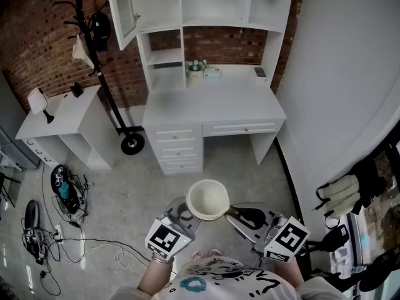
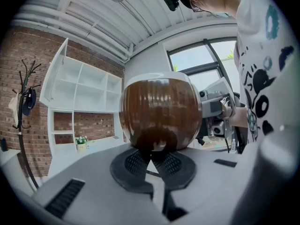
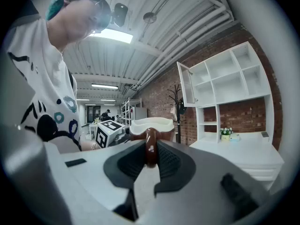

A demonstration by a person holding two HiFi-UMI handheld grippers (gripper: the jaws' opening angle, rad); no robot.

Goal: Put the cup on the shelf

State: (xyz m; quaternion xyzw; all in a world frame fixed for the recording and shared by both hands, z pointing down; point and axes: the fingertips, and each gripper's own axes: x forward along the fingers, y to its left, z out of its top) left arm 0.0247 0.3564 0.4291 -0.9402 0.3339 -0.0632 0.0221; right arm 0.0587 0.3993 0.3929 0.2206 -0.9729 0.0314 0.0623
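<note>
Cup held two-handed, well short of the shelf.
The glossy brown ceramic cup with a white inside (image 1: 208,199) hangs over the floor. The left gripper (image 2: 152,157) pinches its foot, jaws nearly together, and the right gripper (image 3: 150,154) clamps its handle. Uneven pulling could twist it free before it reaches the white wooden shelf unit (image 1: 206,8).

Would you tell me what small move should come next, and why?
Probably step forward, carrying the cup toward the shelf: the right gripper pinches its handle, the left gripper its base, and the shelf stands well ahead.
</note>
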